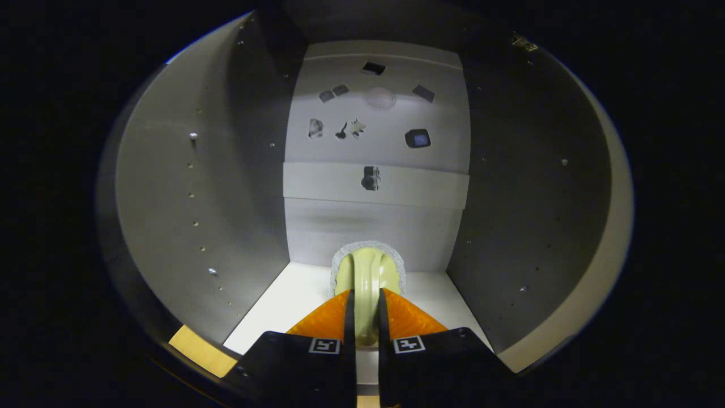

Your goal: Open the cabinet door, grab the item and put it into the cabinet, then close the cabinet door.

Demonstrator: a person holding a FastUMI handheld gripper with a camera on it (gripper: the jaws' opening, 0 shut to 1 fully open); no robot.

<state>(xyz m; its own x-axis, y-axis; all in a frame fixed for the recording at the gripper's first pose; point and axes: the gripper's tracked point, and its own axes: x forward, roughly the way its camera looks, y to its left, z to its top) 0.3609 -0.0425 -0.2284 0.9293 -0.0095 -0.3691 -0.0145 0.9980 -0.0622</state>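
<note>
The hand-held two-finger gripper (362,306) shows two broad matte black blocky housings, at seven and five o'clock, each bearing a small square black-and-white coded marker near its inner top corner, from which two wedge-shaped textured fingers (325,322) taper forward toward twelve o'clock, side by side.

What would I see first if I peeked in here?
The gripper is shut on a pale yellow-green brush with a fuzzy rim, held inside the cabinet above its white floor. Beyond it, small dark stickers dot the back wall.
</note>
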